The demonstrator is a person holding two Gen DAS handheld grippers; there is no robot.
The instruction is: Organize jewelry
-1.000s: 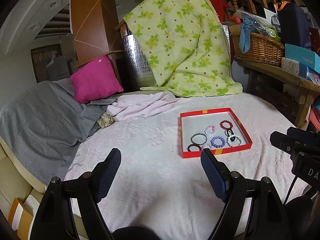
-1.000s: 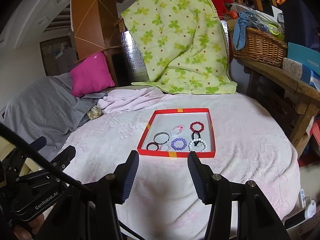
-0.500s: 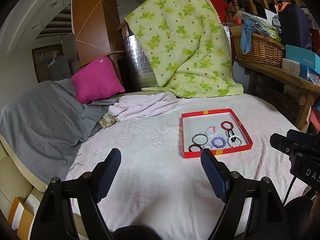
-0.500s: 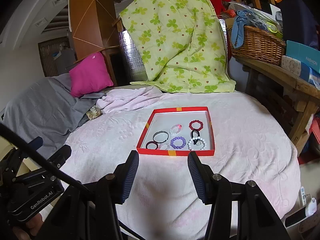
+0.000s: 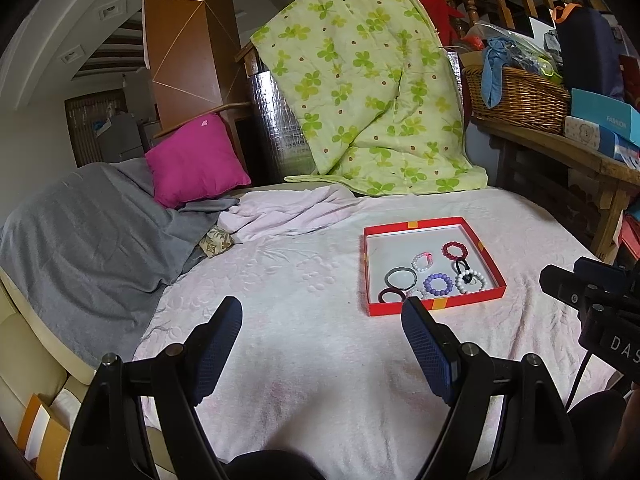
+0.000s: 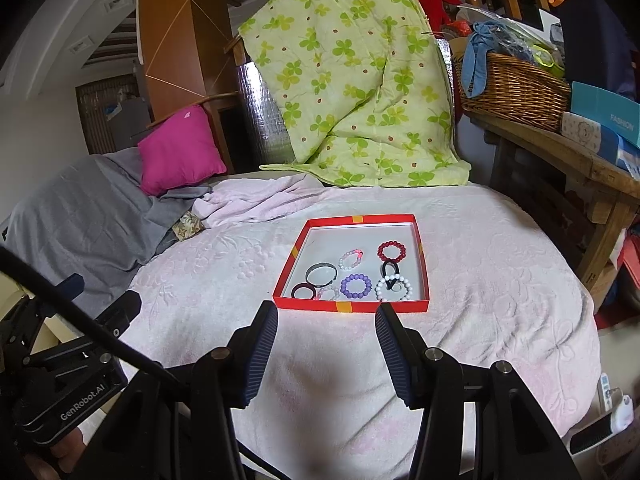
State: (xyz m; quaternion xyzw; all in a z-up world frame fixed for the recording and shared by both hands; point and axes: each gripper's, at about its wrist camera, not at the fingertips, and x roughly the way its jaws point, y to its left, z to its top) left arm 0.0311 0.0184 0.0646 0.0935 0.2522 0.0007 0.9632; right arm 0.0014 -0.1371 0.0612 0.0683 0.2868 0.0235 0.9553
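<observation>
A shallow red tray (image 5: 424, 309) (image 6: 352, 306) lies on the pink blanket. In it are several bracelets: a dark red beaded one (image 6: 391, 251), a purple beaded one (image 6: 355, 285), a white beaded one (image 6: 394, 289), a grey band (image 6: 321, 273) and a maroon ring (image 6: 303, 292). My left gripper (image 5: 322, 312) is open and empty, above the blanket to the tray's left and nearer than it. My right gripper (image 6: 326, 318) is open and empty, just short of the tray's near edge.
The pink blanket (image 6: 500, 280) covers the bed. A grey blanket (image 5: 80, 232) and magenta pillow (image 5: 196, 160) lie at the left. A green floral quilt (image 5: 368, 92) hangs at the back. A wooden bench (image 6: 560, 160) with a wicker basket (image 6: 516, 92) stands at the right.
Both grippers have drawn back slightly from the tray, which now looks a little smaller. Both stay open and empty. The bracelets have not moved.
</observation>
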